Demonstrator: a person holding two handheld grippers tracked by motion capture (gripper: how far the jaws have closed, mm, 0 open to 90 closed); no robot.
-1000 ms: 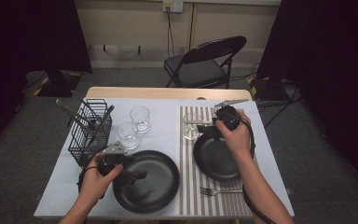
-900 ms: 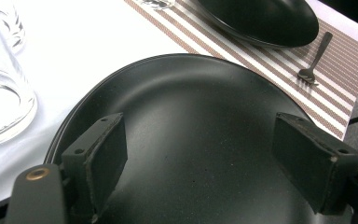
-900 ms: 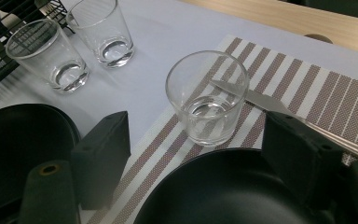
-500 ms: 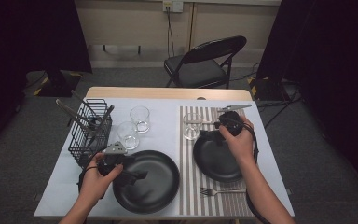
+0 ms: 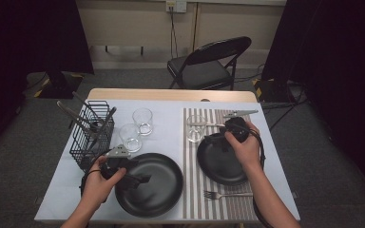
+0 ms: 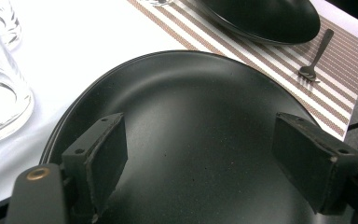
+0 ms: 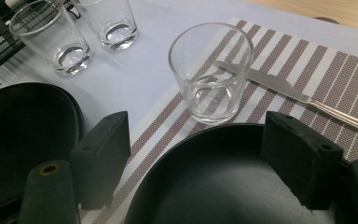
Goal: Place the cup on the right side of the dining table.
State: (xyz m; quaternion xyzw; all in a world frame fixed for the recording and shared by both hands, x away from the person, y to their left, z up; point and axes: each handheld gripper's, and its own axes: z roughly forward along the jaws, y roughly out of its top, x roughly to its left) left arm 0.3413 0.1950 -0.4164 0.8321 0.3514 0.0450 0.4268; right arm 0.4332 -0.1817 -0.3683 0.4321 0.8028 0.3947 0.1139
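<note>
Glass (image 7: 210, 74) stands on striped placemat (image 7: 307, 70) beside knife (image 7: 298, 95), ungrasped; right gripper (image 7: 196, 158) jaws apart, left gripper (image 6: 214, 158) likewise over black plate (image 6: 191, 116).

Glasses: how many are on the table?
3. Two glasses stand on the bare table beside the basket: one nearer it, one farther back. A third stands on the striped mat.
</note>
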